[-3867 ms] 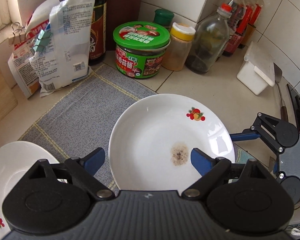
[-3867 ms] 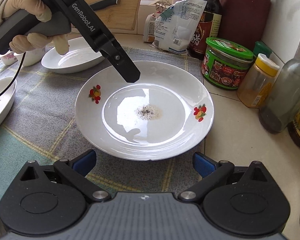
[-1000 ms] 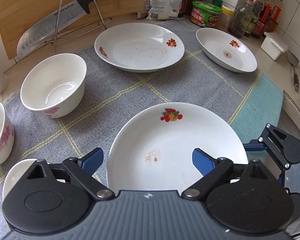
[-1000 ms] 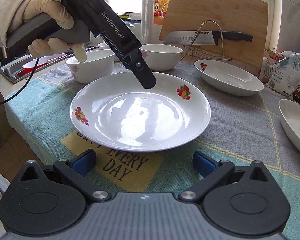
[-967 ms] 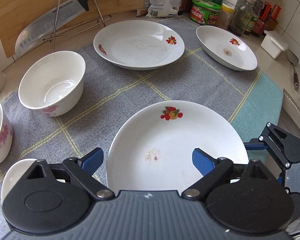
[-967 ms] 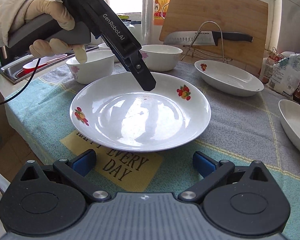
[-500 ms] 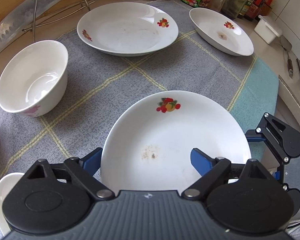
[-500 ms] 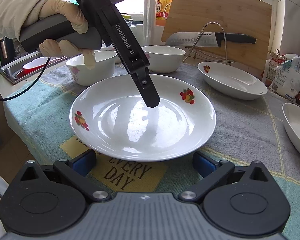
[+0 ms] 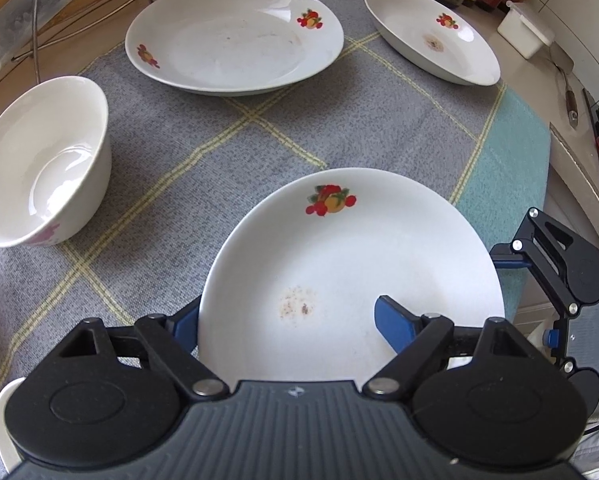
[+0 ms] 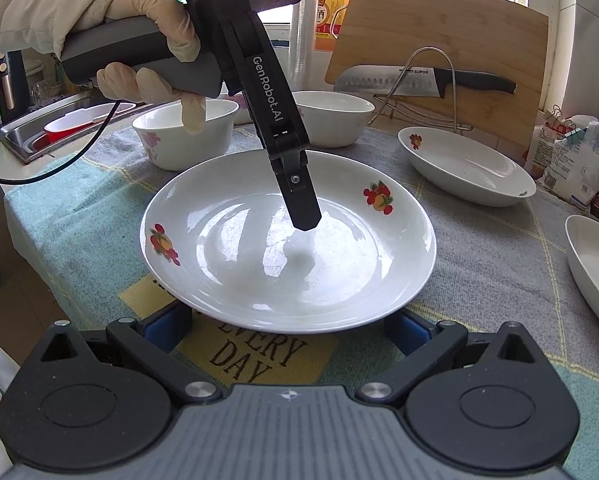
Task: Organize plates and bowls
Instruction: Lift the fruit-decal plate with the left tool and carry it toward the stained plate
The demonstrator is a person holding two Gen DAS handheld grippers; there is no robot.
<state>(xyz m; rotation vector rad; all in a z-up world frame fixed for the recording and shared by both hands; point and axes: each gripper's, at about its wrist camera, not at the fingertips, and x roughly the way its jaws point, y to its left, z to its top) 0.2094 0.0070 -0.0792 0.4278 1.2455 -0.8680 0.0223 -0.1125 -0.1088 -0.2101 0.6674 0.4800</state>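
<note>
White fruit-print plate flat on grey checked cloth, two more plates and bowl behind

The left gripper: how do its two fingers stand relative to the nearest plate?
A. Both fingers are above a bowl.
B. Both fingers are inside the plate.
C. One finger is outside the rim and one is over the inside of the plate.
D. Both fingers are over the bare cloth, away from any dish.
C: the left gripper straddles the rim of the nearest plate, one blue finger outside the edge, the other over the white inside, jaws closing.
</note>
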